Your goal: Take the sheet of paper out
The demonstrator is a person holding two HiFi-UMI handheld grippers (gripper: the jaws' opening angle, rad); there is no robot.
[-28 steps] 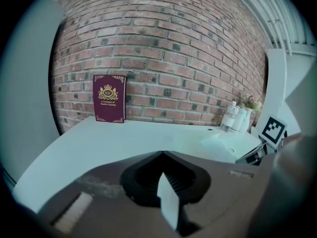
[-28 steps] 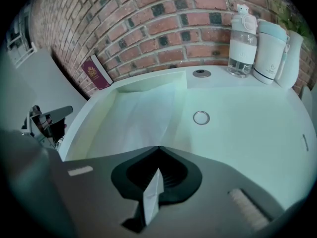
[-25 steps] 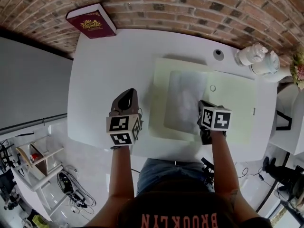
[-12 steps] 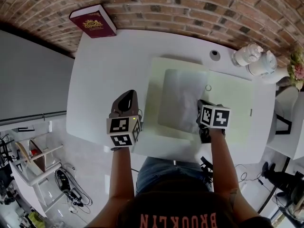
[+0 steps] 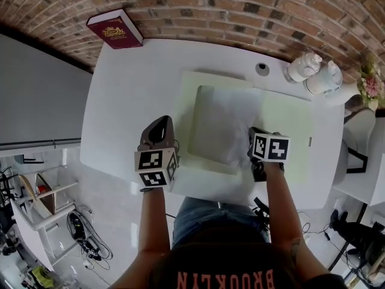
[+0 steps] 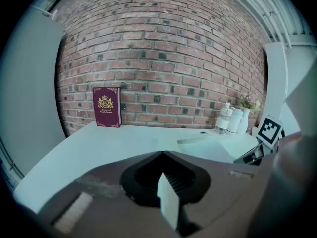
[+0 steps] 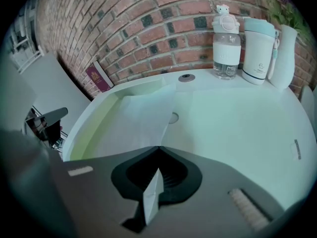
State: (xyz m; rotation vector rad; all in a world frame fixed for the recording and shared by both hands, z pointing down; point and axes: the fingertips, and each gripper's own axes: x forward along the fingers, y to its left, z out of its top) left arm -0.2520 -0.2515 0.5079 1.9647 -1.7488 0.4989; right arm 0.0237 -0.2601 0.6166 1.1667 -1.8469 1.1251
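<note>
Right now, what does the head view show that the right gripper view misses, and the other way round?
Only the head view: the orange lettering on the person's dark shirt, the black-and-white marker cubes and the cluttered floor. Only the right gripper view: a small round ring at the edge of the thin white sheet of paper, and the right gripper pinching it. Both: that sheet, the pale green folder, the maroon hardback book.

Dark shirt (image 5: 228, 273), orange BROOKLYN lettering, blue jeans (image 5: 207, 215); marker cubes (image 5: 155, 166) top left gripper (image 6: 162, 152), right gripper (image 7: 158, 148).
</note>
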